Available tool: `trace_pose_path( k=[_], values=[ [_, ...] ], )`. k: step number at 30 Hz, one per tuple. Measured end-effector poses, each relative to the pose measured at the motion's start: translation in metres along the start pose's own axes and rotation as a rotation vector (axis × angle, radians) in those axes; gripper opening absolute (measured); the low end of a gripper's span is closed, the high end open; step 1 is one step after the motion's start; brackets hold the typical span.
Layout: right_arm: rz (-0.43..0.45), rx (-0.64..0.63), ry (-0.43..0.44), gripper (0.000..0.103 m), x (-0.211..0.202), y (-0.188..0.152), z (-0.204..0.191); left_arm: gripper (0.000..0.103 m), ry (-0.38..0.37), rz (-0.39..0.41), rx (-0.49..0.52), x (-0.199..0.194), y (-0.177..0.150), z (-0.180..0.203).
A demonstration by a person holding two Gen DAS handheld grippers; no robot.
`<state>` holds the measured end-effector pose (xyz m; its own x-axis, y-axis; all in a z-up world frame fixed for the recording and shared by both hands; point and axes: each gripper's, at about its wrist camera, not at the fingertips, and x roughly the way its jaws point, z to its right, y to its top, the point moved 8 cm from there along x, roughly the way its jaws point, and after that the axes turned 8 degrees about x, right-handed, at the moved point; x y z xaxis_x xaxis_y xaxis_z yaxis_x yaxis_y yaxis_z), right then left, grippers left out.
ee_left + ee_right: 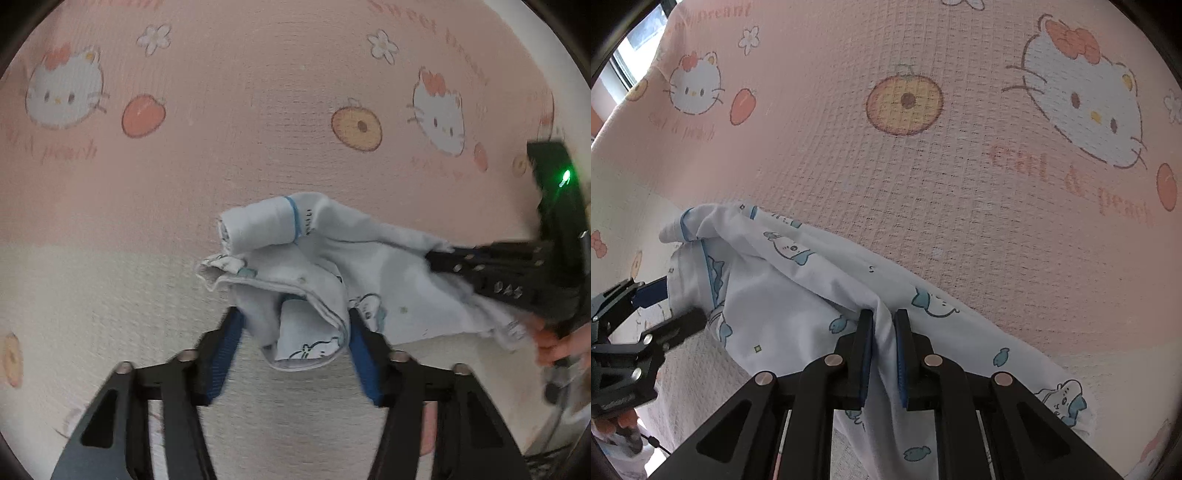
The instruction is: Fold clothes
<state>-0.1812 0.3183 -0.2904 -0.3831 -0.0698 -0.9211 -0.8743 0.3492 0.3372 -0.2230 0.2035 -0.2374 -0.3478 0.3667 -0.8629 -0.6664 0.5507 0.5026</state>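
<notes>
Right gripper (pixel 883 325) narrowed onto a pinched ridge of the small white cotton garment with blue cartoon prints (pixel 783 295) — blue pads pressing the fabric from both sides. Left gripper (pixel 293 317) spread wide, straddling a bunched fold of the same garment (pixel 321 273); touching the inner faces, not squeezed. Garment heaped, one rolled sleeve up, on the pink waffle-textured blanket with cat and fruit prints (pixel 960 206), near the pink-to-cream boundary.

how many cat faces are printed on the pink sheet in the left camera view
2 whole cat faces: one at the upper left of the pink sheet, one at the upper right. The garment or the frame edges may hide more.
</notes>
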Motion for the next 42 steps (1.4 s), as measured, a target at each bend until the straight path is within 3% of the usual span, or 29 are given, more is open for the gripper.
trace_pose_path(
  k=[2, 4, 12, 17, 19, 21, 24, 25, 26, 27, 29, 33, 37, 42],
  values=[
    [0.017, 0.000, -0.022, 0.009, -0.003, 0.003, 0.002, 0.021, 0.004, 0.005, 0.010, -0.004, 0.002, -0.005],
    [0.028, 0.002, -0.042, 0.009, -0.004, 0.010, 0.009, 0.012, 0.012, 0.004, 0.019, -0.008, 0.003, -0.013],
    [-0.008, -0.001, -0.059, 0.009, 0.004, -0.002, 0.010, 0.009, 0.039, -0.079, -0.037, 0.011, -0.011, -0.041],
    [0.003, -0.037, -0.056, 0.009, 0.004, -0.003, 0.012, 0.009, 0.030, -0.046, -0.088, 0.011, -0.008, -0.048],
    [0.020, -0.039, -0.033, 0.012, 0.000, -0.002, 0.013, 0.009, 0.005, -0.020, -0.108, 0.003, -0.005, -0.048],
    [0.065, -0.006, 0.005, 0.028, -0.014, -0.002, 0.016, 0.009, -0.030, 0.028, -0.126, -0.008, -0.001, -0.047],
    [0.125, 0.013, 0.012, 0.058, -0.038, -0.001, 0.022, 0.021, -0.086, 0.088, -0.165, -0.025, 0.006, -0.046],
    [0.145, 0.019, 0.014, 0.060, -0.046, -0.001, 0.024, 0.042, -0.099, 0.100, -0.176, -0.029, 0.008, -0.046],
    [0.165, 0.026, 0.016, 0.063, -0.055, -0.001, 0.026, 0.070, -0.103, 0.110, -0.188, -0.032, 0.009, -0.045],
    [0.184, 0.032, 0.019, 0.063, -0.063, -0.001, 0.029, 0.079, -0.104, 0.121, -0.202, -0.034, 0.011, -0.045],
    [0.224, 0.045, 0.023, 0.064, -0.079, -0.001, 0.033, 0.080, -0.117, 0.139, -0.229, -0.036, 0.014, -0.044],
    [0.210, 0.101, -0.013, 0.065, -0.105, -0.031, 0.059, 0.080, -0.102, 0.092, -0.232, -0.028, 0.006, -0.039],
    [0.230, 0.151, -0.017, 0.065, -0.130, -0.065, 0.076, 0.080, -0.037, 0.065, -0.175, -0.023, -0.004, -0.033],
    [0.282, 0.068, -0.071, 0.070, -0.157, -0.104, 0.080, 0.080, 0.031, 0.074, -0.016, -0.028, -0.006, -0.006]
  ],
)
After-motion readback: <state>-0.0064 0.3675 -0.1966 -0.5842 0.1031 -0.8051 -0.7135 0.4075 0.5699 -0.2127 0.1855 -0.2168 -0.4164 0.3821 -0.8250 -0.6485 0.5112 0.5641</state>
